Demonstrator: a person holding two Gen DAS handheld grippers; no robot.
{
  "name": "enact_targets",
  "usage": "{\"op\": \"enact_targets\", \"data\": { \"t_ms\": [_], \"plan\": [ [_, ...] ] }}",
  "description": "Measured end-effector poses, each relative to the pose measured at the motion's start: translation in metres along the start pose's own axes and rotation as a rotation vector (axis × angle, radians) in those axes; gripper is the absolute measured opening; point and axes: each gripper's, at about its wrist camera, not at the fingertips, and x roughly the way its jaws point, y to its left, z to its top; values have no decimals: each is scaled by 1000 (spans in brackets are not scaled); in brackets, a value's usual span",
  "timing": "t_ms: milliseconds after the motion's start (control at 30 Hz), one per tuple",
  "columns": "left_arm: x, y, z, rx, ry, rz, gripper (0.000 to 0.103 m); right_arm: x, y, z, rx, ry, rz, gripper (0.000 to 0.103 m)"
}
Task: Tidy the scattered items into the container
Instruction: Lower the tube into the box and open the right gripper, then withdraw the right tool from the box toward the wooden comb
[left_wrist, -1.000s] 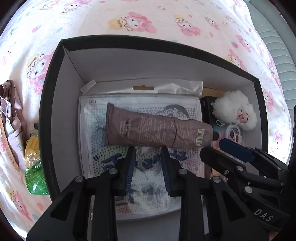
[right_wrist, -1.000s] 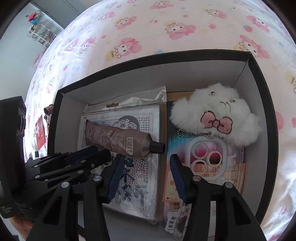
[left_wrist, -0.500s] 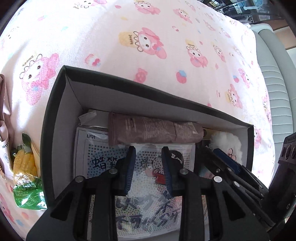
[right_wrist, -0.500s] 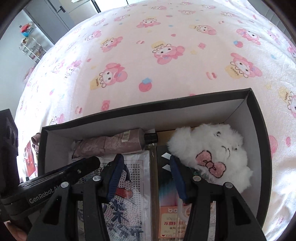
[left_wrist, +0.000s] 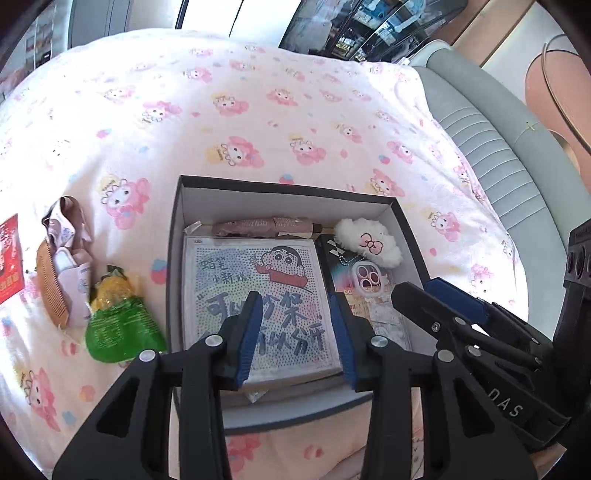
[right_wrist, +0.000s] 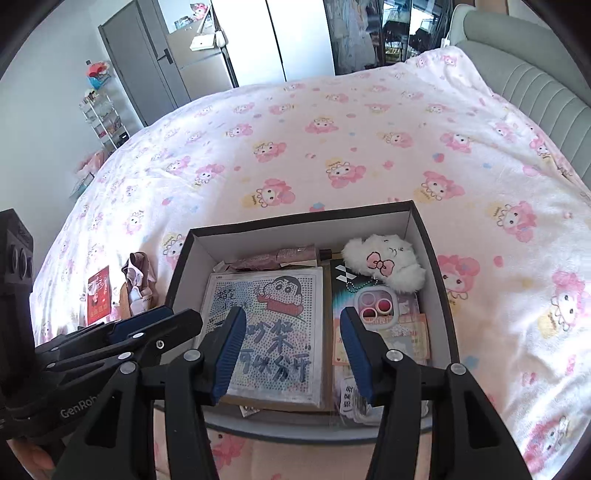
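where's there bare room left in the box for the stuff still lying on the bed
Hardly any: the black cardboard box has its floor covered by the cartoon bead-art pack, brown tube, white fluffy plush and phone case card. New things must stack on the flat bead-art pack.

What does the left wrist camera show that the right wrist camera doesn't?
Only the left wrist view shows the green and yellow snack packet lying on the bedspread left of the box, and the wooden comb in full beside it.

Only the right wrist view shows the room beyond the bed: the grey door and the wire shelf rack.

Both show the black box holding the cartoon bead kit, brown tube and white plush, plus the red card outside and both open grippers, left and right, empty.
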Motion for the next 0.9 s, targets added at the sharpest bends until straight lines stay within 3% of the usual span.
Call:
{"op": "enact_targets", "data": {
  "t_ms": [300, 500, 633, 900],
  "plan": [
    [-48, 0, -52, 77, -70, 89, 39, -48, 40, -59, -52, -106, -82, 49],
    [-70, 19, -84, 62, -59, 98, 39, -54, 52, -92, -4, -94, -13, 49],
    [-76, 31, -104, 57, -52, 150, 39, -51, 65, -113, 20, -86, 23, 49],
    [-90, 77, -127, -24, -29, 192, 39, -31, 106, -128, -41, -42, 102, 49]
  ]
}}
